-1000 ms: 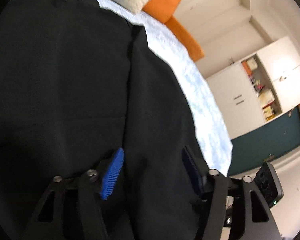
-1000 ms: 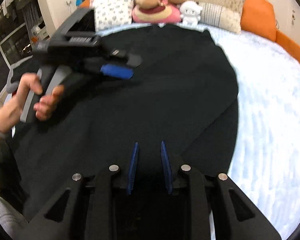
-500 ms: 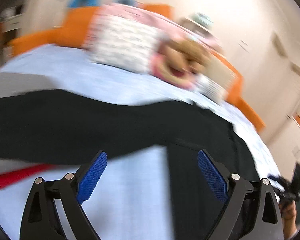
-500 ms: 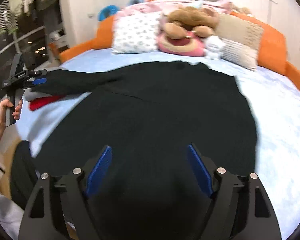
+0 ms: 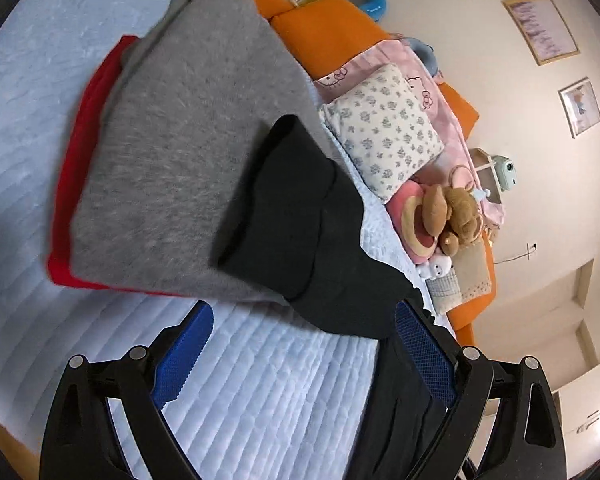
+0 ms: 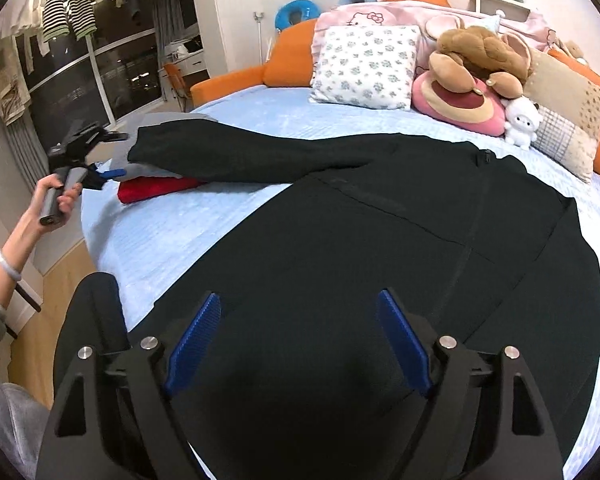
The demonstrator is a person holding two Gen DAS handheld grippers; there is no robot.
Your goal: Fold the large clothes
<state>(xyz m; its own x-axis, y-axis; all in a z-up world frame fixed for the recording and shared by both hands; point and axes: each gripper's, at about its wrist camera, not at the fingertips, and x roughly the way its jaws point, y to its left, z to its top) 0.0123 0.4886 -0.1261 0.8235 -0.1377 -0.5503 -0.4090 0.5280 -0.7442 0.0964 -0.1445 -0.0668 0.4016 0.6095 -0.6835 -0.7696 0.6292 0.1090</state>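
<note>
A large black zip jacket [image 6: 380, 248] lies spread flat on the light blue bed [image 6: 204, 220]. One sleeve [image 6: 228, 156] stretches left, and its cuff [image 5: 276, 200] rests on a folded grey garment [image 5: 180, 152] stacked on a red one [image 5: 72, 160]. My left gripper [image 5: 302, 312] hovers open just short of that cuff, with nothing between its pads; the right wrist view shows it [image 6: 100, 156] held in a hand at the bed's left edge. My right gripper [image 6: 300, 300] is above the jacket's lower body, its jaws opening and nothing gripped.
Pillows [image 6: 364, 64], a pink cushion [image 6: 456, 104] and plush toys [image 6: 480, 48] line the orange headboard [image 6: 228, 80] at the far side. A window with hanging laundry [image 6: 68, 4] is at the left. Wooden floor [image 6: 52, 280] borders the bed's near left edge.
My left gripper left the jacket's body and swung out to the sleeve cuff on the grey stack. The sleeve now lies stretched left. My right gripper went from nearly shut to wide and drew back.
</note>
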